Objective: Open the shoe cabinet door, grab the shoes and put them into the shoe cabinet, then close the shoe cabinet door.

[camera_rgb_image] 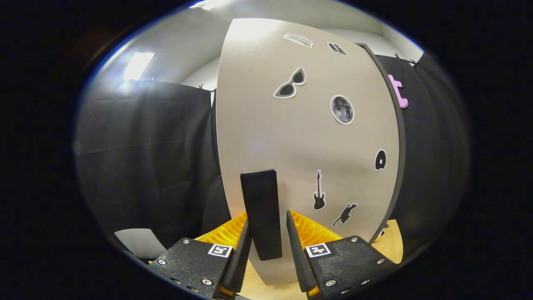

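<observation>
Door handle (261, 212) between the jaws (slightly parted), beige cabinet door (291, 141) behind

door (291, 137): beige, black stickers | handle (260, 212): black | cloth wall (145, 158): black

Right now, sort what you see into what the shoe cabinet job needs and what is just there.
For the job:
- cabinet door, close ahead
- black handle on the door, between the tongs; a gap shows beside the right finger, so no firm grip can be told

Just there:
- stickers on the door: sunglasses, moon, guitar, cat
- wooden floor
</observation>
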`<move>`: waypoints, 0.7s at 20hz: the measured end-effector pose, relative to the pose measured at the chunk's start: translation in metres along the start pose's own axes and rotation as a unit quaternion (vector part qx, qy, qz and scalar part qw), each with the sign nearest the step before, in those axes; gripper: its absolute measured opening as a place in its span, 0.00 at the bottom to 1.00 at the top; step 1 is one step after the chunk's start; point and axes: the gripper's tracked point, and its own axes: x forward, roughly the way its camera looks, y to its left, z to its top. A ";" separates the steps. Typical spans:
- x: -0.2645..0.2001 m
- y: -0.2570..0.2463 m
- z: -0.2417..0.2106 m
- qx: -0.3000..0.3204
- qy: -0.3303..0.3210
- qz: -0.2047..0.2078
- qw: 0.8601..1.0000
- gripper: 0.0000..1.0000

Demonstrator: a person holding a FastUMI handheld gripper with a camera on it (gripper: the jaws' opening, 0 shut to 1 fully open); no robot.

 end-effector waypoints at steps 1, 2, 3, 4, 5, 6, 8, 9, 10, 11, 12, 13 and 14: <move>0.013 0.006 -0.001 0.001 0.005 0.001 1.000 0.49; 0.024 0.007 -0.001 0.006 0.007 -0.002 1.000 0.48; 0.034 0.008 0.000 0.006 0.009 -0.005 1.000 0.46; 0.029 0.006 0.000 0.005 0.007 -0.011 1.000 0.46; 0.031 0.006 0.001 0.002 0.007 -0.017 1.000 0.46; 0.036 0.006 0.001 -0.001 0.006 -0.024 1.000 0.46; 0.045 0.008 0.003 -0.006 0.007 -0.037 0.999 0.46; 0.049 0.008 0.003 -0.009 0.009 -0.043 0.999 0.46; 0.050 0.008 0.003 -0.011 0.009 -0.050 0.999 0.46; 0.053 0.008 0.003 -0.018 0.008 -0.058 0.998 0.46; 0.055 0.009 0.004 -0.024 0.006 -0.066 0.998 0.46; 0.057 0.009 0.004 -0.028 0.003 -0.074 0.997 0.46; 0.060 0.008 0.003 -0.030 0.003 -0.082 0.996 0.46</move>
